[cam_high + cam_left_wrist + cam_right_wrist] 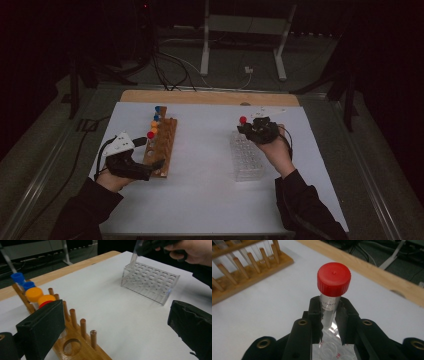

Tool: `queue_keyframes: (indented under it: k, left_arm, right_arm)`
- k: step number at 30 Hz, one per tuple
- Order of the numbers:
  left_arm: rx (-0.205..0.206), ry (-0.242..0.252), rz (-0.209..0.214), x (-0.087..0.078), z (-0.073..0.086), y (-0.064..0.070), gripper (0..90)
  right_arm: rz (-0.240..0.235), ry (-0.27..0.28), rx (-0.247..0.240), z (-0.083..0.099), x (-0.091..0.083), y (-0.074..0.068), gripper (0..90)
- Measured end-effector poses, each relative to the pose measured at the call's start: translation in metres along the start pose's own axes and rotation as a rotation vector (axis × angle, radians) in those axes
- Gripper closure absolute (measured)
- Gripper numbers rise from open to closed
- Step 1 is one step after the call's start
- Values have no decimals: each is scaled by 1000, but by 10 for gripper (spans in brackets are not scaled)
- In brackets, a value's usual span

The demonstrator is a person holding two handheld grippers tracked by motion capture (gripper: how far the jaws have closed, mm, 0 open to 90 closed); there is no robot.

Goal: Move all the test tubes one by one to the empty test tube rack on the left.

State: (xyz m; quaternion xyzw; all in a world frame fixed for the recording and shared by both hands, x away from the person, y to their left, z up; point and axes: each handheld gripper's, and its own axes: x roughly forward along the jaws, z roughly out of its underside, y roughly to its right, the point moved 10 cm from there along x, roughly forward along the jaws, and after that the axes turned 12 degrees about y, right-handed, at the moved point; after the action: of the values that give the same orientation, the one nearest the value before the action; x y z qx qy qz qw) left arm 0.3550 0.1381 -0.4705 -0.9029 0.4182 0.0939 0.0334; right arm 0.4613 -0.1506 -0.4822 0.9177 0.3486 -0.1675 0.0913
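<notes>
The fingers [315, 312] of the right gripper [329, 315] are clenched on a clear tube with a red cap [333, 279], gripping it just below the cap. The tube stands nearly upright, and its lower end is over the far corner of the clear plastic rack [246, 159]; whether it already sits in a hole I cannot tell. This rack lies on the white worktop [200, 165], at the person's right side. The fingers [42, 327] of the left gripper [131, 159] are spread wide and hold nothing. They are just beside the wooden peg rack [162, 145], where tubes with blue [18, 278], orange [34, 293] and red caps stand in a row.
</notes>
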Motion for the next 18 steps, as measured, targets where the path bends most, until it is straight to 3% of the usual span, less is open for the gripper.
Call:
queue_keyframes:
  k: [10,18]
  left_arm:
    - [16,-4,41,2,-6,12,21]
    - [28,-8,63,6,-8,23,21]
  right_arm:
    - [-16,47,-40,-29,-21,-15,754]
    - [-85,58,-58,-34,-29,-42,754]
